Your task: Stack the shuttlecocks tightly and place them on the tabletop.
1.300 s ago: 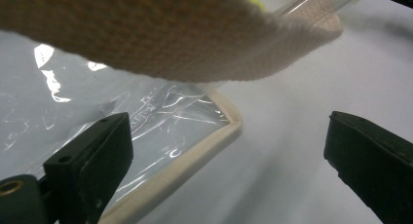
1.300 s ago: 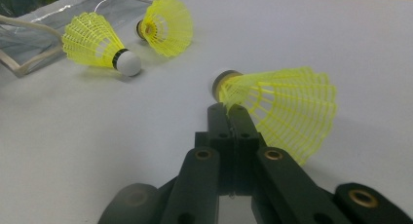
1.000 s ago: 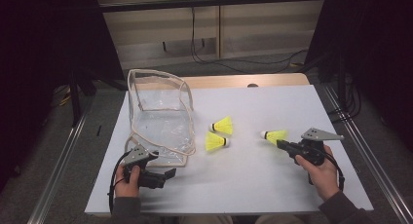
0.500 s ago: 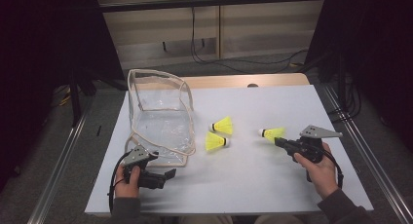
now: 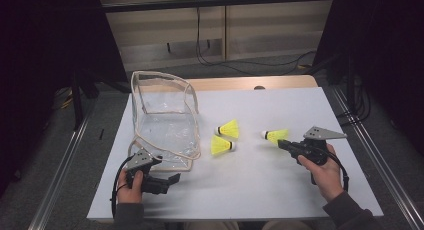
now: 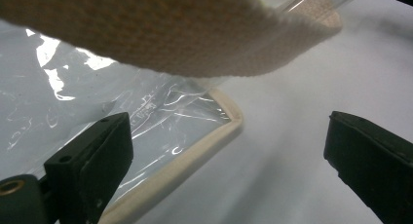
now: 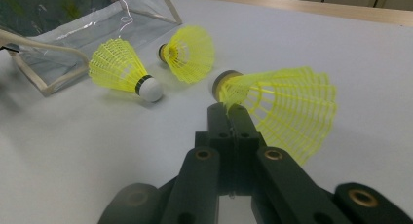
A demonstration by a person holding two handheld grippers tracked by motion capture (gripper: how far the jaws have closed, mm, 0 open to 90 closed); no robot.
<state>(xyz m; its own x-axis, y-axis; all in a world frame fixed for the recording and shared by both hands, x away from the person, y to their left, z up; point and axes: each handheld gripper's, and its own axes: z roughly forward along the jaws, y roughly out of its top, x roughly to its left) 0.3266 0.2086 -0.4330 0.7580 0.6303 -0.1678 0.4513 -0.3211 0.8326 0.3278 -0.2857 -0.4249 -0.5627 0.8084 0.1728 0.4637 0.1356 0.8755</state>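
Note:
Three yellow shuttlecocks lie on the white table (image 5: 260,190). My right gripper (image 5: 281,143) (image 7: 228,112) is shut on the rightmost shuttlecock (image 5: 275,135) (image 7: 285,107), pinching its skirt just behind the cork. The other two shuttlecocks (image 5: 229,129) (image 5: 221,146) lie side by side to its left, also seen as a pair (image 7: 122,68) (image 7: 190,51) ahead of the right jaws. A clear plastic bag (image 5: 165,122) with beige trim stands open on the left. My left gripper (image 5: 175,179) (image 6: 229,156) is open at the bag's near corner, its jaws astride the beige trim (image 6: 195,151).
A beige strap (image 6: 170,34) of the bag hangs close above the left jaws. The bag's corner (image 7: 44,83) sits just left of the loose shuttlecocks. A wooden strip (image 5: 240,83) borders the table's far edge. Metal rails (image 5: 370,155) run along both sides.
My right gripper has shifted a little to the left and away, carrying the rightmost shuttlecock with it. The left gripper has stayed in place.

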